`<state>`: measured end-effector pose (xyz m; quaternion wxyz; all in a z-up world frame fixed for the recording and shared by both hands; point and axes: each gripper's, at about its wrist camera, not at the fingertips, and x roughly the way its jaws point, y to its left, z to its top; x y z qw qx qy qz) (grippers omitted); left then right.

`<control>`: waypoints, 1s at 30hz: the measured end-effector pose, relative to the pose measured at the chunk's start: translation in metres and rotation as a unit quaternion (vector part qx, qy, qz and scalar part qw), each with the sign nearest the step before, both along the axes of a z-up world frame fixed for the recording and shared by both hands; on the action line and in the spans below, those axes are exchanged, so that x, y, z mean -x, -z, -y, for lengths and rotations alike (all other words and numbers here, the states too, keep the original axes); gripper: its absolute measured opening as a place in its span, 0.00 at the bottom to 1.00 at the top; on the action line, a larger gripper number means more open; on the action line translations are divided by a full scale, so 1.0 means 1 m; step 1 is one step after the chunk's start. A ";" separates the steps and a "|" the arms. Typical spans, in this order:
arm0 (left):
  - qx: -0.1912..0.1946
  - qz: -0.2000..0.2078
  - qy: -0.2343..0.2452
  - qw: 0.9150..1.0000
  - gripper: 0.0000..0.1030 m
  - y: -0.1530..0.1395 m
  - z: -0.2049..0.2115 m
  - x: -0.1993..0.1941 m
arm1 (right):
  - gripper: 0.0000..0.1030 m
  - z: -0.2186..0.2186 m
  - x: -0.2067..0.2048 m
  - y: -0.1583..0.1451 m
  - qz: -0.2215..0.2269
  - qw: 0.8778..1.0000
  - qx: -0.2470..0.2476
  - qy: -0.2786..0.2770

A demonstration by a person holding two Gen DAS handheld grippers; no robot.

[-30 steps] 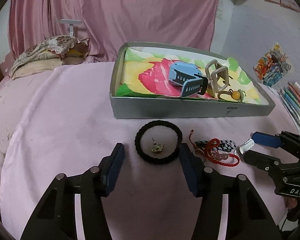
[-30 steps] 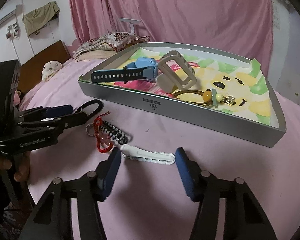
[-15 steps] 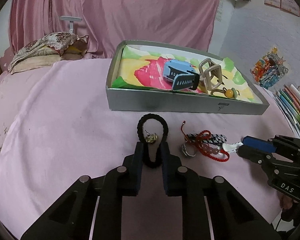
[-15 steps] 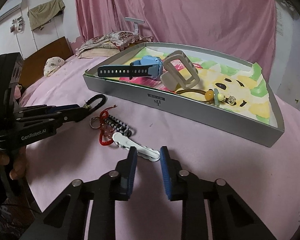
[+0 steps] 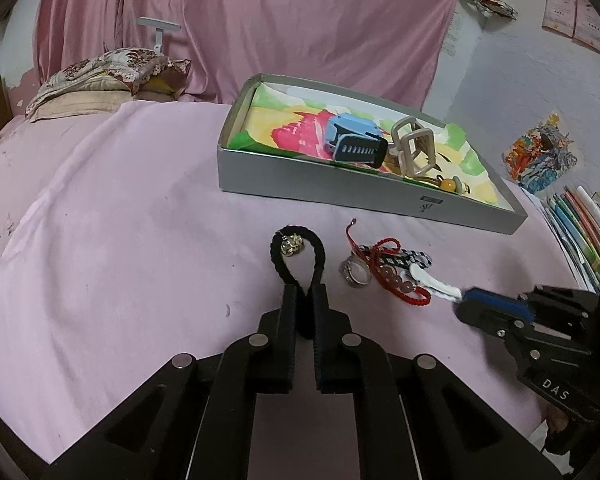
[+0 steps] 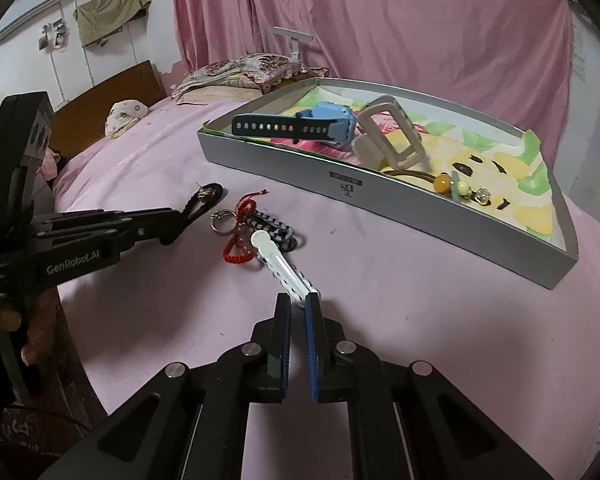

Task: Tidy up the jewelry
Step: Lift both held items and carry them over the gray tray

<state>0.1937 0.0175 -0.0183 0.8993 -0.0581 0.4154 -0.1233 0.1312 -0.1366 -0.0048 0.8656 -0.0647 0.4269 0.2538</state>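
Note:
My left gripper [image 5: 305,292] is shut on a black braided hair tie [image 5: 320,252], squeezed into a narrow loop with a small gold charm [image 5: 291,245] at its far end. It also shows in the right wrist view [image 6: 204,200]. My right gripper [image 6: 298,300] is shut on the near end of a white hair clip [image 6: 278,260], also seen in the left wrist view [image 5: 434,283]. A red beaded bracelet [image 5: 396,284], a silver ring [image 5: 354,274] and a black-white braided tie [image 6: 268,226] lie between them on the pink sheet.
A grey tray [image 5: 340,190] with a colourful lining stands beyond, holding a blue watch [image 6: 300,126], a beige watch band [image 6: 392,140] and a beaded hair tie [image 6: 448,184]. Pillows [image 5: 108,76] lie at the far left. Books [image 5: 580,224] are stacked at the right.
Both grippers have gone from wide open to shut. The left has closed on the black hair tie, flattening its ring into a loop. The right has closed on the white clip's end.

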 end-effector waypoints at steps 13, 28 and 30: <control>0.006 -0.006 -0.016 1.000 0.02 0.002 0.000 0.003 | 0.34 -0.022 -0.022 0.000 0.007 0.998 0.041 -0.036; 0.008 0.015 0.004 1.000 0.01 -0.003 0.008 0.022 | 0.11 -0.017 0.001 0.001 -0.005 0.999 0.010 -0.039; 0.007 0.028 0.004 1.000 0.01 -0.007 0.011 0.026 | 0.11 -0.008 0.008 -0.001 -0.004 1.000 -0.011 -0.026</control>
